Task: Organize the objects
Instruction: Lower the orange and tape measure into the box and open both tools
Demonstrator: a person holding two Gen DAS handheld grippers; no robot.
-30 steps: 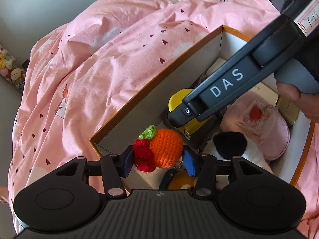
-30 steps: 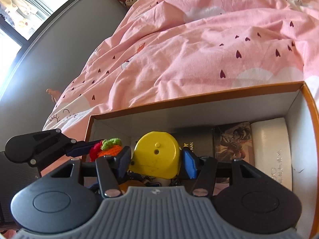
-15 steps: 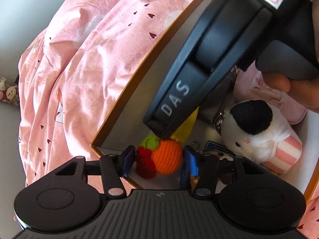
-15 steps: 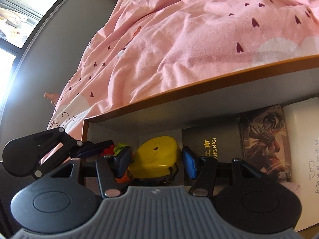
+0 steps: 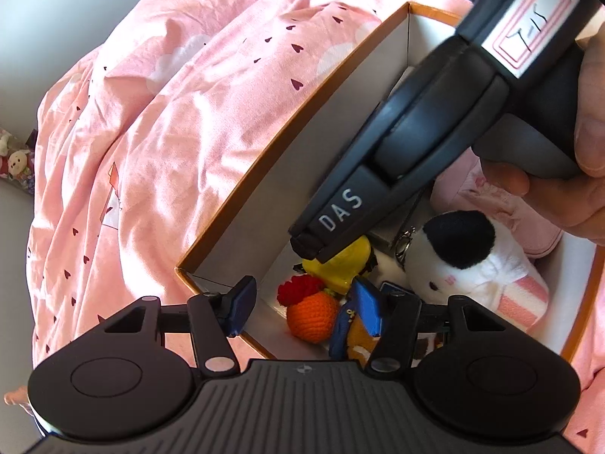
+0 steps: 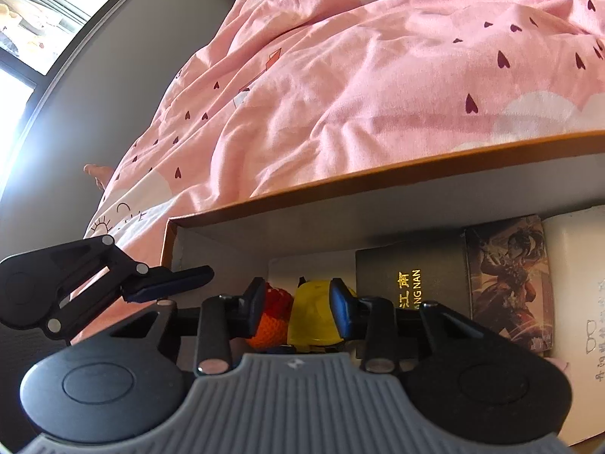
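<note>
left gripper [image 5: 302,304]: black ribbed body, two round black discs, blue pads, silver pins
right gripper [image 6: 297,304]: grey ribbed body, black discs and linkage, blue pads, silver pins
right gripper side: black shell, white "DAS" lettering, grey trigger below, pink-framed white label above the lettering
hand [image 5: 574,174]: bare, no sleeve visible

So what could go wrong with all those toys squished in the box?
The right hand-held gripper is closing around the yellow plastic toy. The orange crocheted fruit sits right beside it, so a finger might pinch or drag it too. The left hand-held gripper, open, hovers very close, so the two could bump.
</note>
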